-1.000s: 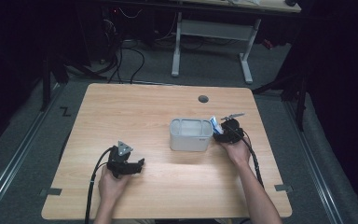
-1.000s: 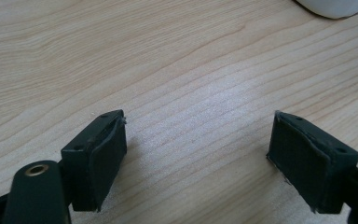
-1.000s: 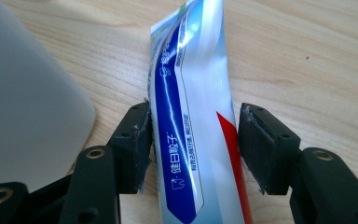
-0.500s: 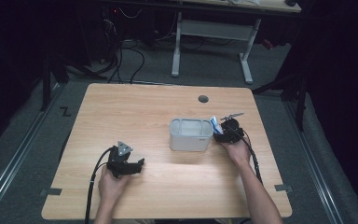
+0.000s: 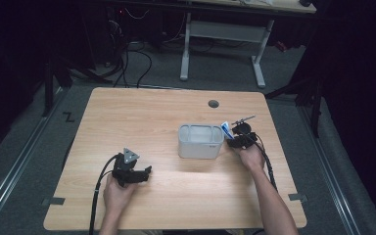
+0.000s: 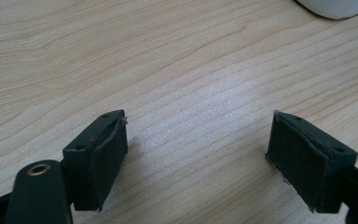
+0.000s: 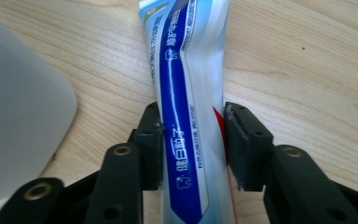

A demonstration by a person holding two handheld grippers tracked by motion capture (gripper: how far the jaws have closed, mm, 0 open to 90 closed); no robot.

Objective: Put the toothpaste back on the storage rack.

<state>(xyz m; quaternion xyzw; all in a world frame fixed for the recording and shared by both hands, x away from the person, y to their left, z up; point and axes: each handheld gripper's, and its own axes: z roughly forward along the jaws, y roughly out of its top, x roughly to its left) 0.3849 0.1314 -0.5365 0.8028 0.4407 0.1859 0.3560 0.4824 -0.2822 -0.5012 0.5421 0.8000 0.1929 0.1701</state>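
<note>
A white and blue toothpaste tube (image 7: 186, 93) runs lengthwise between the jaws of my right gripper (image 7: 193, 144), which is shut on it. In the high view that tube (image 5: 227, 130) pokes up beside the right wall of a grey plastic bin (image 5: 200, 142), with the right gripper (image 5: 239, 140) just right of the bin. My left gripper (image 5: 139, 172) rests near the table's front left, held by a hand. Its jaws stand wide apart over bare wood, the left gripper (image 6: 198, 158) open with nothing between its pads.
The wooden table (image 5: 142, 122) has a round cable hole (image 5: 213, 104) near its far edge. A corner of the grey bin (image 7: 18, 116) fills the left of the right gripper view. Another desk frame (image 5: 225, 34) and cables lie on the floor beyond.
</note>
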